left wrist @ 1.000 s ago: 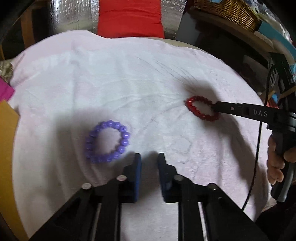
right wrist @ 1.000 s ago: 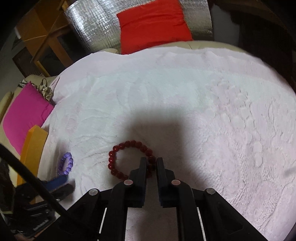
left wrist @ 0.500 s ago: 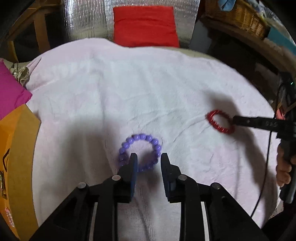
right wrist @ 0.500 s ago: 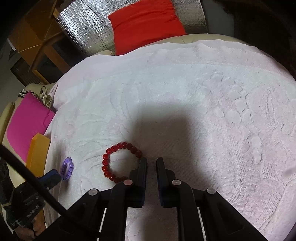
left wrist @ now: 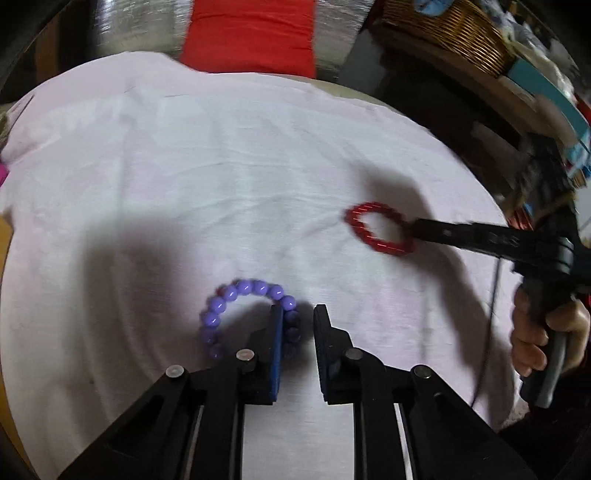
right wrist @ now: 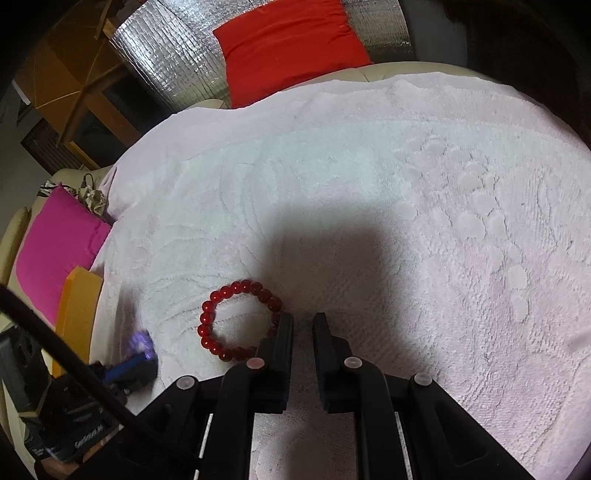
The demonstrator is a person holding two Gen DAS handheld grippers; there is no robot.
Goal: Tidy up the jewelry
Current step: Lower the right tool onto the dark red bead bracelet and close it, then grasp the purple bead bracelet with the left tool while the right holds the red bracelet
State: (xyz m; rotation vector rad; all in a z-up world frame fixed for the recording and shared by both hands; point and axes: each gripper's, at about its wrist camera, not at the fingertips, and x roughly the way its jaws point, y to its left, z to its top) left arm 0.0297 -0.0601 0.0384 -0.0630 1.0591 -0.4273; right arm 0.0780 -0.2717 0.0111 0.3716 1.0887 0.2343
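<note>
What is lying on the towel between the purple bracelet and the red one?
Nothing: only bare white towel separates the purple bracelet from the red bracelet, clearest in the left wrist view.

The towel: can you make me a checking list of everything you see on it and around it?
Surface: white towel, wrinkled, partly in shadow.
Job's things: purple bracelet and red bracelet, lying apart on the towel.
Clutter: orange block at the towel's edge.
Grippers: left gripper closing, part of the purple bracelet between its jaws; right gripper nearly shut, empty, red bracelet just beside it.
Cables: black cable near the hand.
Surroundings: red cushion, silver sheet, pink cushion, wicker basket.
</note>
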